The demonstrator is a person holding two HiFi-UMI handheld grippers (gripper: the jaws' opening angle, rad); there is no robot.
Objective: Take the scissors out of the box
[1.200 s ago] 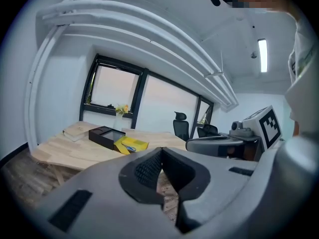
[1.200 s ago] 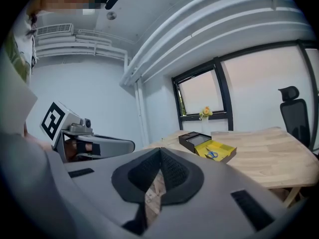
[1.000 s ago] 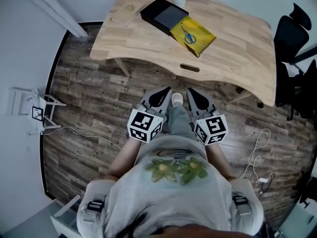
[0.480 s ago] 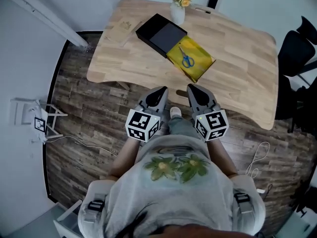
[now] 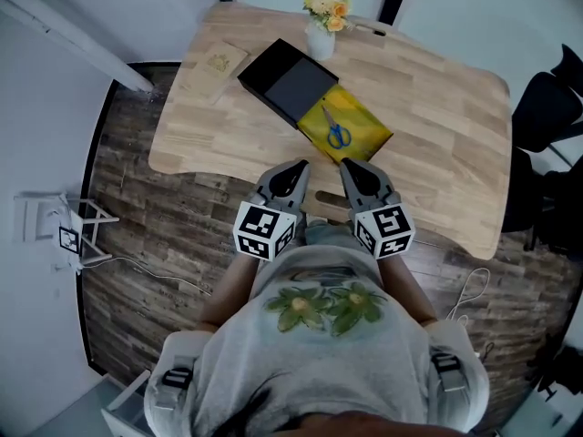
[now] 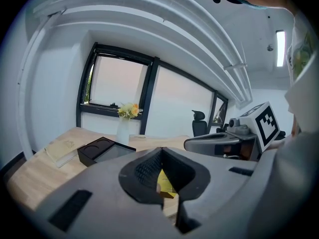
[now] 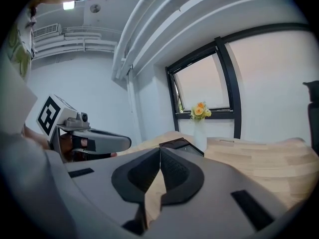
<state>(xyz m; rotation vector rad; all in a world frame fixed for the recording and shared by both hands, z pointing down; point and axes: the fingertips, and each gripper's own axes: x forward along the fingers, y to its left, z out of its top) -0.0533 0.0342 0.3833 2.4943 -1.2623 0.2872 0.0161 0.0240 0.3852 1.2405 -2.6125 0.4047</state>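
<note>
You're closing on the table (image 5: 437, 107): over the last second it's been coming up toward you, and its near edge is now sitting right under the tips. Left gripper (image 5: 293, 169) and right gripper (image 5: 353, 167) are riding side by side, both with jaws pressed together and carrying nothing. Scissors (image 5: 336, 133) are lying untouched in the yellow tray (image 5: 369, 126) sticking out of the black box (image 5: 287, 80), just beyond the tips, so you're nearly in reach but needing to spread one first.

scissors (image 5: 335, 133) in the box (image 5: 287, 80) on the table (image 5: 437, 107)
the scissors lie in the box's near right half; a vase (image 5: 319, 39) stands just behind it, a flat board (image 5: 217, 62) to its left.
</note>
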